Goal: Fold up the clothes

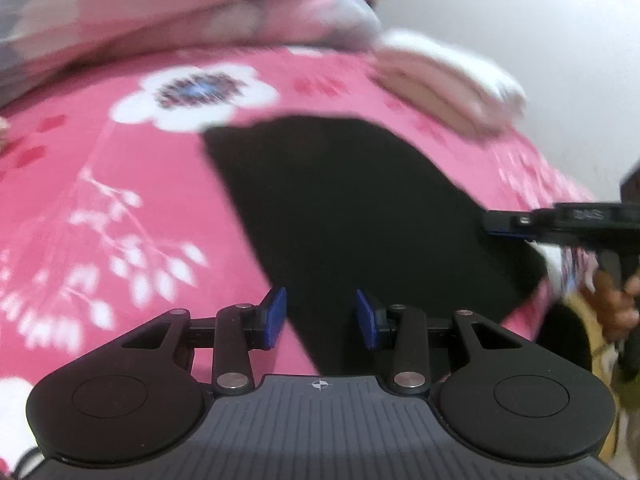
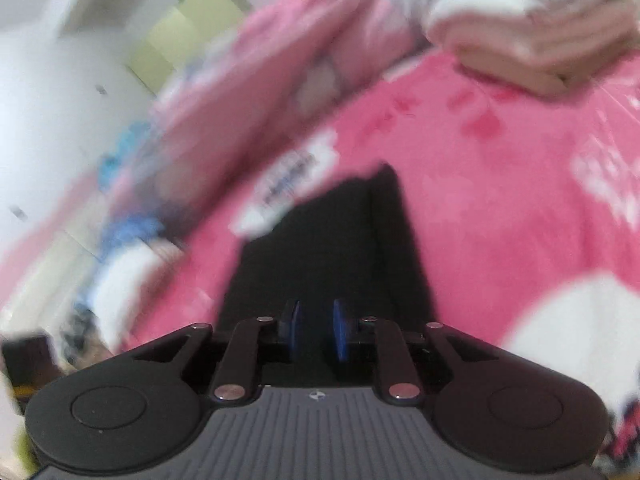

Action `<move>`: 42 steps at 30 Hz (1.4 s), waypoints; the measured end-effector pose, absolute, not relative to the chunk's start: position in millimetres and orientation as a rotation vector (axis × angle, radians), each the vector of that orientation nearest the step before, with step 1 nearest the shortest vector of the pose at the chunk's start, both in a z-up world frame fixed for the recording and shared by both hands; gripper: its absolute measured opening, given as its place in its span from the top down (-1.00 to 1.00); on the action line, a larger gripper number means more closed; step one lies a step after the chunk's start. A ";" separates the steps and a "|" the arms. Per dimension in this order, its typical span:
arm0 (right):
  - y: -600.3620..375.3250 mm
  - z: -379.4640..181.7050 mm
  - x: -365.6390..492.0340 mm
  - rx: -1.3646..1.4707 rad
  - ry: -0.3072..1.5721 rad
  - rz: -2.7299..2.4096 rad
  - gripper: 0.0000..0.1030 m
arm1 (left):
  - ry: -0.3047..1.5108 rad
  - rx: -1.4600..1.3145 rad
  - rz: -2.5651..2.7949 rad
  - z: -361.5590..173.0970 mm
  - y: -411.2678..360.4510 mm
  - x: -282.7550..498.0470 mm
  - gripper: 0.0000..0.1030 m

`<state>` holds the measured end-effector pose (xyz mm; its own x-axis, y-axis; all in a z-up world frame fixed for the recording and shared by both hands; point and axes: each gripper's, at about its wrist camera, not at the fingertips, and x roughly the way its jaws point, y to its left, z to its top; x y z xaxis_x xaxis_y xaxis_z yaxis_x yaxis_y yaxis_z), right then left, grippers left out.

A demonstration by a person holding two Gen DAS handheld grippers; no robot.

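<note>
Black cloth point(image 1: 360, 208) lies flat on the pink bedspread point(image 1: 120, 168). Left gripper point(image 1: 321, 318) hangs part open over its near edge, empty. Right gripper point(image 2: 316, 334), narrowly parted, holds nothing above the cloth. Folded pale laundry point(image 2: 532, 28) sits beyond.

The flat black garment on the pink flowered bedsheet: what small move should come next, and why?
Probably close the left gripper on the near edge of the flat black garment. Its blue pads stand apart with nothing pinched, the cloth lies just ahead, and the right gripper is already at the far edge.
</note>
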<state>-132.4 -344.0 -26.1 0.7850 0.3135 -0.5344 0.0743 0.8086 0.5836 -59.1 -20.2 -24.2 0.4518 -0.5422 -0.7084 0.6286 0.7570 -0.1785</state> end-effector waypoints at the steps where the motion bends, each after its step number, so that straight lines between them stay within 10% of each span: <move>1: -347.8 -28.9 -142.1 0.628 0.665 0.111 0.74 | 0.822 0.134 -0.722 -26.6 -18.5 -64.4 0.25; 42: -223.1 -14.3 -188.6 -0.008 0.698 -0.023 0.63 | 0.938 0.277 -0.519 -18.4 -59.7 -75.7 -0.62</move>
<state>-188.6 -223.1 -14.3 0.7662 -0.0234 -0.6422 0.0181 0.9997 -0.0149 -75.7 -59.7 -18.4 0.4821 -0.3019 -0.8225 0.5365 0.8439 0.0047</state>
